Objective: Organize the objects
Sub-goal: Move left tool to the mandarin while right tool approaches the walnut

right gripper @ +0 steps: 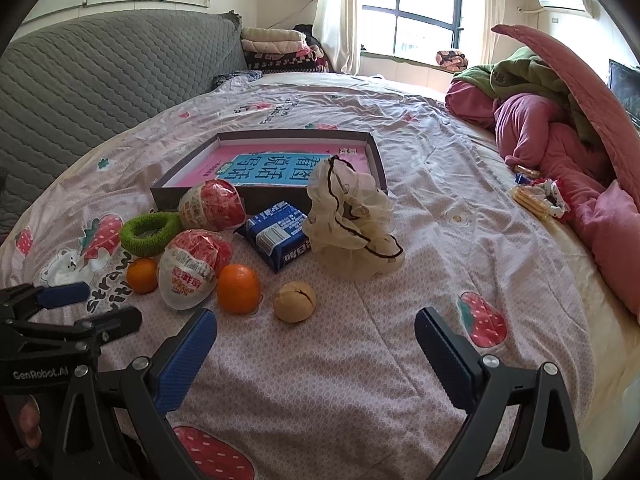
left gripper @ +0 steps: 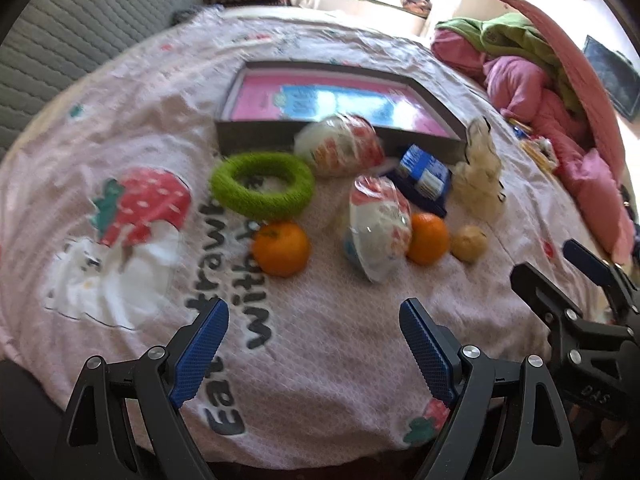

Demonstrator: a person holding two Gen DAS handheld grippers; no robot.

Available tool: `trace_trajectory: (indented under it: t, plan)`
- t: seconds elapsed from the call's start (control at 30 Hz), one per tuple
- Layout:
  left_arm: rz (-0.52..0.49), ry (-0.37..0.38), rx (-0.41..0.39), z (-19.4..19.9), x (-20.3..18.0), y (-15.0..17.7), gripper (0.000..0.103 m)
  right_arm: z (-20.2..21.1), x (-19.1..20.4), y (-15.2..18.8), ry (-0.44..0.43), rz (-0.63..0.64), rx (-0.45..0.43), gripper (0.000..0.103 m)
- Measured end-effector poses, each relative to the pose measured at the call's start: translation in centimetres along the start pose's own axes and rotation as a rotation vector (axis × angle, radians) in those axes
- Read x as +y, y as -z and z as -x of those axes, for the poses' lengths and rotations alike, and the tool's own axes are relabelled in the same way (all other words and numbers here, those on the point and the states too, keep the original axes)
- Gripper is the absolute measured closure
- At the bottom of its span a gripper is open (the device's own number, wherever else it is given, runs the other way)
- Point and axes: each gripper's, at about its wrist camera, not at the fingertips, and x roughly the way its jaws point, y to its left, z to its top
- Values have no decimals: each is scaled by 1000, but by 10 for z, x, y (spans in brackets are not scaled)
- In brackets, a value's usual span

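Right wrist view, left to right: the left gripper [right gripper: 80,308] pokes in at the lower left edge, its blue pads apart and holding nothing. Just right of it, loose items crowd the strawberry-print bedspread [right gripper: 400,360] in the left-centre of the frame: a green ring [right gripper: 150,232], a small orange [right gripper: 142,275], two red-and-white wrapped packets [right gripper: 211,205] and [right gripper: 192,272], a larger orange [right gripper: 239,289], a cracked tan ball [right gripper: 295,302], a blue snack pack [right gripper: 276,236] and a cream mesh pouf [right gripper: 352,224]. They lie bunched against the near wall of a shallow dark tray [right gripper: 376,148] at upper centre. The tray holds only a pink-and-blue book [right gripper: 280,164], so it is probably where the clutter is meant to go, and nothing loose is in it yet. At the bottom centre the right gripper [right gripper: 316,344] hangs over bare bedding with its jaws spread wide and empty, angled down toward the pile, seemingly poised for a first pick. At the far right, pink and green bedding [right gripper: 552,128] is heaped clear of the work area.

In the blurred left wrist view, the left gripper [left gripper: 314,344] likewise stands wide and empty at the bottom centre, short of the nearest orange [left gripper: 283,249].
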Motion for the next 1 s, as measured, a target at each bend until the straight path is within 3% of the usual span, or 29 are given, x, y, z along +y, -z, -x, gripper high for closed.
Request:
trace_trajectory:
  t: [0.3,0.6,0.93,1.0]
  plan:
    - [-2,-70,4,-17,14,-1,15,-14,-5,5,2,-7,27,4]
    - [28,-37,-2,-34,22,-11,16,-37,-11,8,-16,-22,55,11]
    - [54,-20,-17,-44,23,-20,31,-62,-12,7,-25,-19,104,25]
    - [64,-8,-24,-44,24,-22,39,-65,-8,6,-29,-8,110,29]
